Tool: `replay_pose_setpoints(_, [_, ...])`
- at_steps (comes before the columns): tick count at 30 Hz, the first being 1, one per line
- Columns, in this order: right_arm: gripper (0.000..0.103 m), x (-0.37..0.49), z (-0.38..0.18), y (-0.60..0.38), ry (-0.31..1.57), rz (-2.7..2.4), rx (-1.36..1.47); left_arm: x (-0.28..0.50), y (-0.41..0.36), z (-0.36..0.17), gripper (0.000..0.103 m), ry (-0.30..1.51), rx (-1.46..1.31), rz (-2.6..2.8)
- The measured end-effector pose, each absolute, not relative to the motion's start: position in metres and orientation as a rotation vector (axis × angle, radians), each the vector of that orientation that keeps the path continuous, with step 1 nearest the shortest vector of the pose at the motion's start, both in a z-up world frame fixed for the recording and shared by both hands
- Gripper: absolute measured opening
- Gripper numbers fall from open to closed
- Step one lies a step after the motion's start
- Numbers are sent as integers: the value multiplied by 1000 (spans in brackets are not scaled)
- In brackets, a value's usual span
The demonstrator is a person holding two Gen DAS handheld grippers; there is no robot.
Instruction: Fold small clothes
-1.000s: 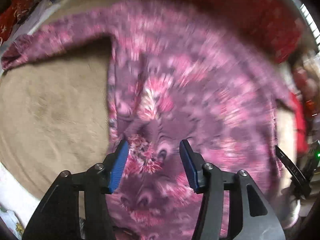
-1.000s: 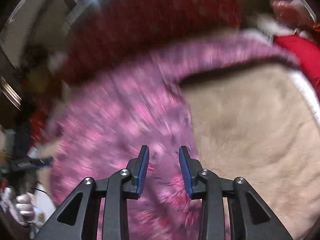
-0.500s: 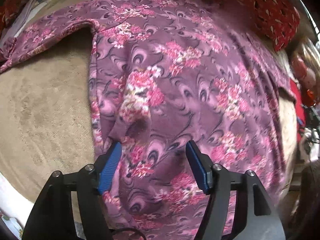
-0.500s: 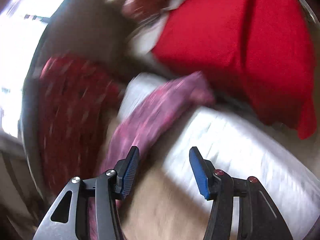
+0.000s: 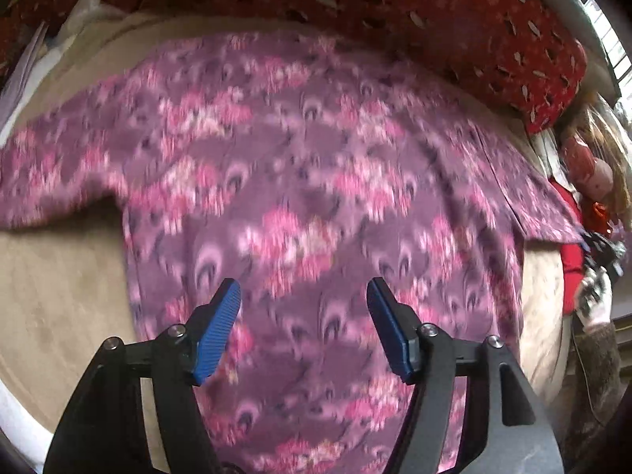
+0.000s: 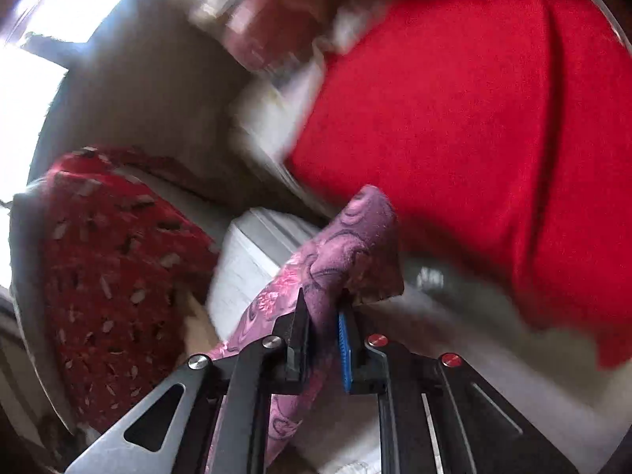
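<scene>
My right claw (image 6: 322,326) pinches the sleeve end of the purple floral top (image 5: 316,213); my left claw (image 5: 304,304) hangs wide over its body

The top lies spread flat on the tan blanket (image 5: 51,300), one sleeve reaching left, the other right toward a red cloth (image 5: 570,272). My left jaws stand apart with nothing between the blue pads (image 5: 219,328), above the lower middle of the fabric. My right jaws have just been closing and now press on the sleeve's cuff (image 6: 355,245), which sticks up past the fingertips, with a red cushion (image 6: 474,118) behind and a patterned red pillow (image 6: 106,276) to the left
</scene>
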State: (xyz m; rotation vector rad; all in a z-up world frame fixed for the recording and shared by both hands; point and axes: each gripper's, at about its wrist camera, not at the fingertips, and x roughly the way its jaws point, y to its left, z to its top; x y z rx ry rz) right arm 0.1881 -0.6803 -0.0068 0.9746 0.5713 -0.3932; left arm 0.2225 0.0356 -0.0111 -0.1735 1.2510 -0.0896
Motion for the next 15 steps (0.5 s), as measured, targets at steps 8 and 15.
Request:
replay_pose_setpoints(8, [8, 207, 9, -664, 604, -425, 871, 256, 45, -52, 66, 1306, -200, -22])
replay_pose_setpoints(15, [8, 235, 40, -573, 602, -164, 793, 252, 52, -47, 66, 1294, -225, -62])
